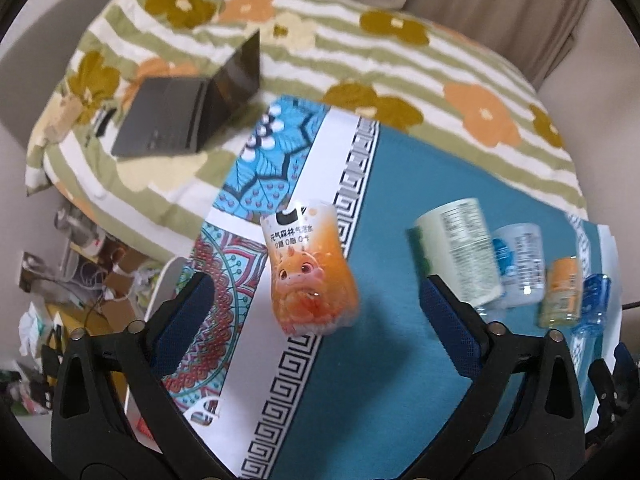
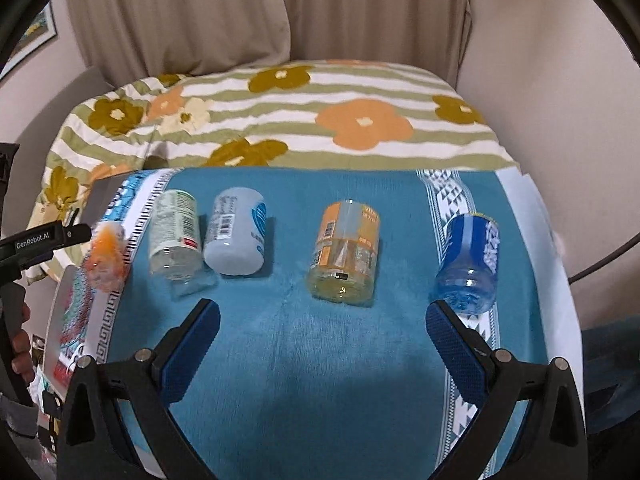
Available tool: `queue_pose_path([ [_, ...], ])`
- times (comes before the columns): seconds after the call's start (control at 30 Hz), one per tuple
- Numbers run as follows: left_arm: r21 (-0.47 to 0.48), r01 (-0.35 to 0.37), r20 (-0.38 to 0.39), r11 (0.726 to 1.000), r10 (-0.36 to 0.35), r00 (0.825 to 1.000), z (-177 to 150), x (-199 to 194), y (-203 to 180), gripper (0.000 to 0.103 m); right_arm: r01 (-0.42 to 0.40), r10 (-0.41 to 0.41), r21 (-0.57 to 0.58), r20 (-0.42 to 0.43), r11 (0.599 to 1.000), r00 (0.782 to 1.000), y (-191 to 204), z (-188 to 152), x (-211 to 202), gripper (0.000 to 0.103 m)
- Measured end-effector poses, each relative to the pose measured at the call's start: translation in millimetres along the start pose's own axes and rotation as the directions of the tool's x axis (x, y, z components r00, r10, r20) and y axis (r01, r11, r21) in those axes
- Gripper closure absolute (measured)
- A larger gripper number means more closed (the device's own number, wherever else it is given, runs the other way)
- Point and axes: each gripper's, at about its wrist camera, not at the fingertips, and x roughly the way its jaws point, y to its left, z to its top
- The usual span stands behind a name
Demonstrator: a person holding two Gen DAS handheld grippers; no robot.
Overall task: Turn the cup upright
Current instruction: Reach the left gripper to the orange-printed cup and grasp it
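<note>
Several cut-bottle cups stand upside down in a row on a teal cloth. The orange dragon-print cup is leftmost, on the cloth's patterned border, and it also shows in the right wrist view. My left gripper is open, just above this cup, its fingers on either side and apart from it. Further right stand a green-label cup, a pale blue cup, an orange-yellow cup and a blue cup. My right gripper is open and empty, in front of the orange-yellow cup.
A floral striped quilt covers the bed behind the cloth. An open laptop lies on the quilt at the left. Clutter and cables sit on the floor at far left. Beige curtains hang at the back.
</note>
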Motion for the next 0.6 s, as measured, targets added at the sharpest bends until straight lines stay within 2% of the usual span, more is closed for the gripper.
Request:
queue_pose_path([
  [0.2, -0.014, 0.001, -0.089, 1.000, -0.003, 0.996, 9.6, 37.4, 9.2, 0.003, 0.041, -0.041, 0.004, -0.044, 0.999, 0.998, 7.0, 4.4, 19.9, 0.000],
  [0.3, -0.025, 0.002, -0.126, 1.000, -0.005, 0.992, 12.9, 50.3, 13.2, 0.009, 0.061, -0.062, -0.014, -0.056, 0.998, 0.996, 12.0, 5.9, 25.6, 0.000],
  [0.43, -0.069, 0.025, -0.186, 0.997, -0.038, 0.982, 10.2, 62.9, 20.6, 0.010, 0.066, -0.067, -0.013, -0.079, 0.998, 0.995, 16.8, 6.2, 34.5, 0.000],
  [0.5, -0.066, 0.033, -0.202, 0.997, -0.045, 0.978, 7.9, 67.1, 20.5, 0.017, 0.065, -0.065, -0.008, -0.088, 0.998, 0.994, 19.3, 4.7, 37.3, 0.000],
  [0.53, -0.064, 0.038, -0.209, 0.997, -0.051, 0.977, 6.5, 68.6, 19.8, 0.031, 0.064, -0.064, -0.007, -0.090, 0.998, 0.994, 19.9, 4.9, 38.6, 0.000],
  [0.57, -0.061, 0.040, -0.224, 0.997, -0.052, 0.973, 4.9, 71.3, 18.8, 0.036, 0.065, -0.065, -0.007, -0.091, 0.998, 0.994, 21.3, 5.2, 39.4, 0.000],
  [0.6, -0.060, 0.041, -0.223, 0.997, -0.053, 0.973, 4.4, 71.3, 18.7, 0.036, 0.064, -0.065, -0.006, -0.091, 0.998, 0.994, 22.7, 6.1, 40.3, 0.000],
])
